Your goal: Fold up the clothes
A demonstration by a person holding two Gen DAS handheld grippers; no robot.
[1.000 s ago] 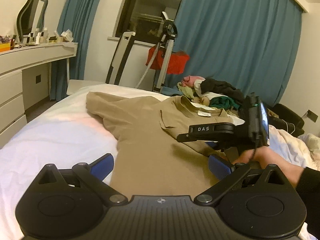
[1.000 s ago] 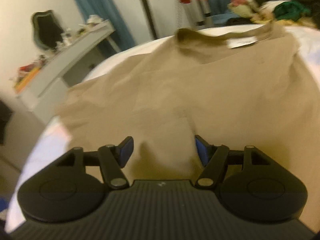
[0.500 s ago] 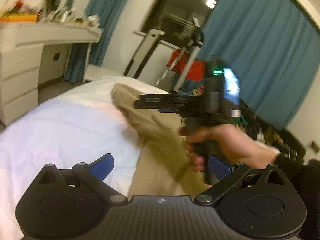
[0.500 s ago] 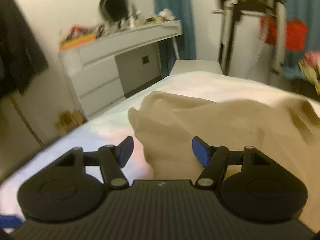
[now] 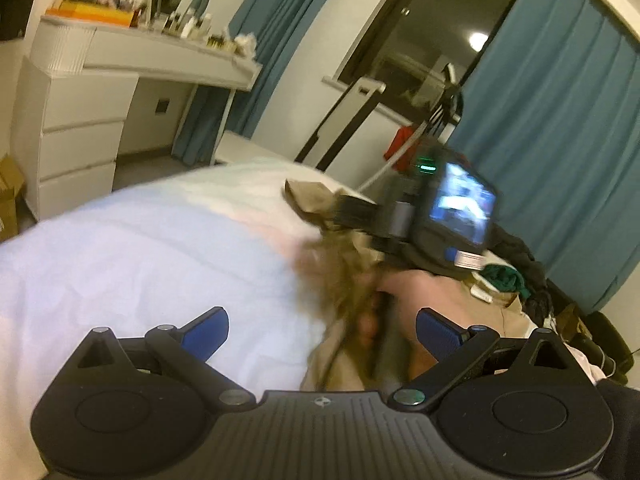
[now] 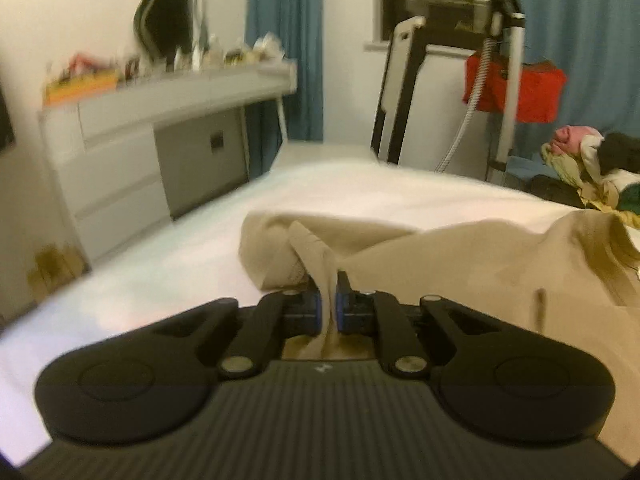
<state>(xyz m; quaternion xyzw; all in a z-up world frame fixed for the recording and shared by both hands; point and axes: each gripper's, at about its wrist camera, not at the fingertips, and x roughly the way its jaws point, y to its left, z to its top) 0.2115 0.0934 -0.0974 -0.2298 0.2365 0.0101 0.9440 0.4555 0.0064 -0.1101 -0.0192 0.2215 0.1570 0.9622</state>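
Nearest the lens in the right wrist view, the right gripper has just been closing, and its blue pads now pinch a ridge of the tan shirt between them — a firm hold on a bunched fold near the sleeve end. The step in hand looks like gathering that sleeve to carry it across the body of the garment. The left gripper stands wide open with nothing held; its blue fingertips hover over the bed, at the shirt's near edge. In that view the right hand's tool is blurred, so just where cloth meets pad there I cannot say for sure. The next move calls for lifting the pinched sleeve low and level, then laying it inward, while the open left jaws pin or take the hem. The shirt lies spread toward the right side of the white sheet; bare sheet to the left gives free room. Farther off, the pile of clothes crowds the far right edge, and the white dresser stands well apart.
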